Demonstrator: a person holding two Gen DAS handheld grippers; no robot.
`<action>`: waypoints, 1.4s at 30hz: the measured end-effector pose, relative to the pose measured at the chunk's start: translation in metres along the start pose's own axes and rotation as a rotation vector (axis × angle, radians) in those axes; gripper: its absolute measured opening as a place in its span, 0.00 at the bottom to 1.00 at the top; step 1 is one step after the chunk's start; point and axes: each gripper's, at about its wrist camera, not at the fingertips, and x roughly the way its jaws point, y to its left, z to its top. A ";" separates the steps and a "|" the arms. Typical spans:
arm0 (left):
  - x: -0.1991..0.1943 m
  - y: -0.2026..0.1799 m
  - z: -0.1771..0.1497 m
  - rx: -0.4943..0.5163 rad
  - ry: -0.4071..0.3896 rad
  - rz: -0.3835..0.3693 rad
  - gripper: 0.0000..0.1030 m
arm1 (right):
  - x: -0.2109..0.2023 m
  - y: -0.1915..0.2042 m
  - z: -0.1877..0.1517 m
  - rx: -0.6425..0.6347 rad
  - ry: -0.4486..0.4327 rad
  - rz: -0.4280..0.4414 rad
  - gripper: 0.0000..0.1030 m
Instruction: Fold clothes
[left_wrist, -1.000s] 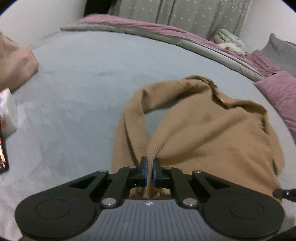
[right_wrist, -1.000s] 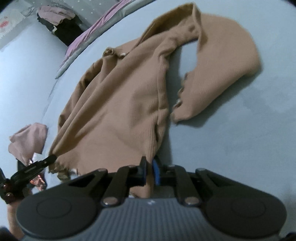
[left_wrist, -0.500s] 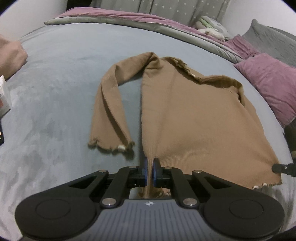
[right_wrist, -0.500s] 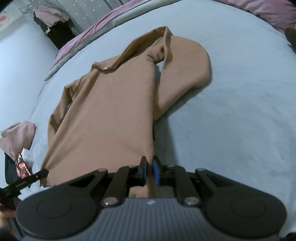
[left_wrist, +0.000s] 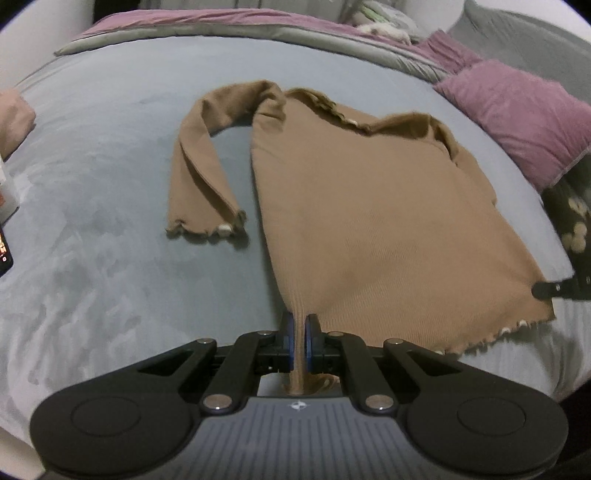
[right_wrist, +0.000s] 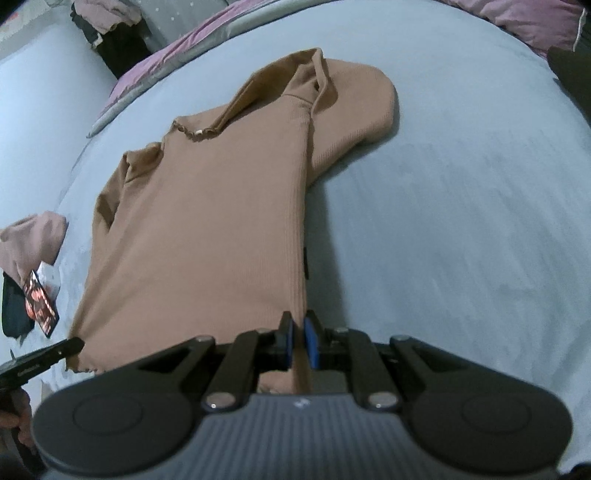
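Observation:
A tan ribbed long-sleeved top lies spread on the grey-blue bed, hem towards me, collar at the far end. My left gripper is shut on the hem's left corner, the cloth pinched between its blue pads. My right gripper is shut on the hem's right corner. One sleeve lies bent beside the body on the left. The other sleeve is doubled over at the right shoulder. The other gripper's black finger shows at each view's edge.
Purple pillows and a grey pillow lie at the bed's head end. A folded pink garment and a phone with a dark item lie left of the top. Bare bedspread stretches to the right.
Both grippers have pulled the hem towards me, drawing the crumpled top out flat and straight. The left sleeve has come out from under the body and now lies beside it.

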 end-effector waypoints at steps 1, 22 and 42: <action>0.002 -0.001 -0.001 0.006 0.009 0.003 0.06 | 0.002 -0.001 -0.002 0.001 0.007 -0.003 0.08; 0.023 0.017 0.019 0.002 0.111 0.025 0.32 | 0.020 -0.015 0.005 0.045 0.033 -0.038 0.33; 0.083 -0.021 0.101 0.050 0.021 -0.005 0.40 | 0.062 -0.030 0.082 0.196 -0.074 0.005 0.33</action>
